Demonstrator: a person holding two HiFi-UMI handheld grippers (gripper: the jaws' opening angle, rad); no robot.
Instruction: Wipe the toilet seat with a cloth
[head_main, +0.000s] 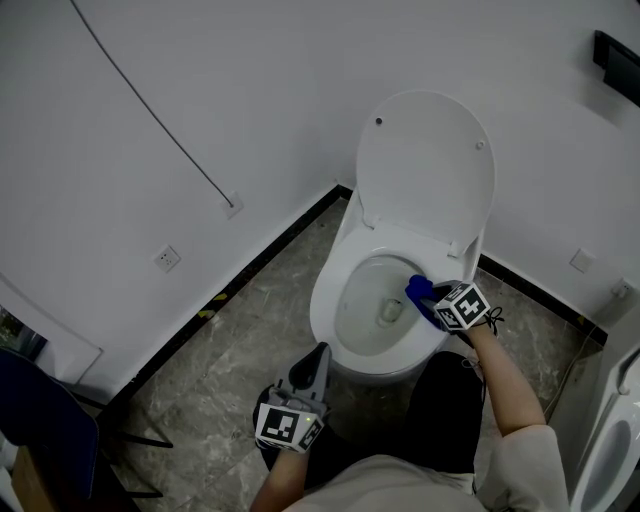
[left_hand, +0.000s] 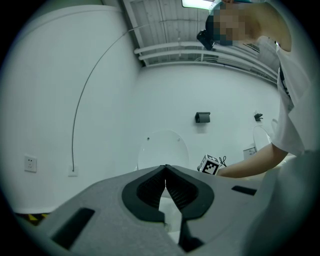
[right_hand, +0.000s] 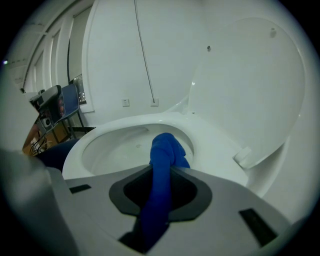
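A white toilet stands against the wall with its lid raised and its seat down around the bowl. My right gripper is shut on a blue cloth and holds it on the right side of the seat. In the right gripper view the blue cloth sticks out past the jaws onto the seat. My left gripper hangs low in front of the toilet, shut, with nothing in it; its jaw tips meet in the left gripper view.
The toilet sits in a corner between two white walls with a dark skirting. A socket and a cable are on the left wall. A dark chair stands at the far left. The floor is grey stone tile.
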